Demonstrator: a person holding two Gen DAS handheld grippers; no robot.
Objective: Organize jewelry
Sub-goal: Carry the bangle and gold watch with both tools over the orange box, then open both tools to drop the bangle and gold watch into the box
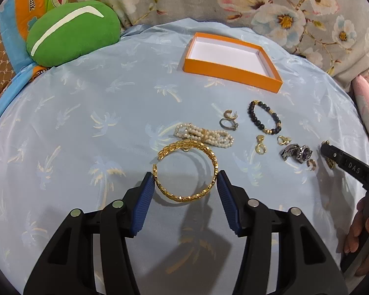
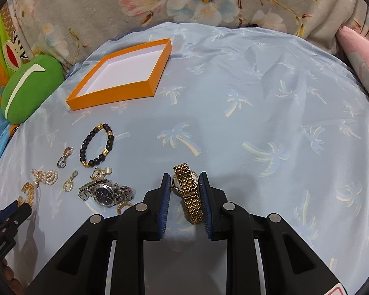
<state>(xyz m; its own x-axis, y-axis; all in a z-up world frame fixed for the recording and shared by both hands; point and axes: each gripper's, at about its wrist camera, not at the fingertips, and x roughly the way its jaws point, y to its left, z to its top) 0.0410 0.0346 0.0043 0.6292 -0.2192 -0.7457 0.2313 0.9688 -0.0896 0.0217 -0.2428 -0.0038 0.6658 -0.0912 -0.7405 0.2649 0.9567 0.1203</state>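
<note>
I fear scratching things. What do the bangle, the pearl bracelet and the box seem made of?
Bangle: shiny gold-coloured metal, by its faceted glinting links; plated or solid is unclear. Pearl bracelet: creamy beads, real or imitation pearl, with a gold clasp. Box: matte orange cardboard, white inside, by its flat, thin walls.

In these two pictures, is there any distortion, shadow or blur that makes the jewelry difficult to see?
Left wrist view: strong fisheye bending, dark corners; the left gripper casts a soft shadow under the gold bangle, which stays sharp. Right wrist view: same curvature; the gold watch between the right gripper's pads is clear, but the small earrings at the left are tiny and slightly soft.
</note>
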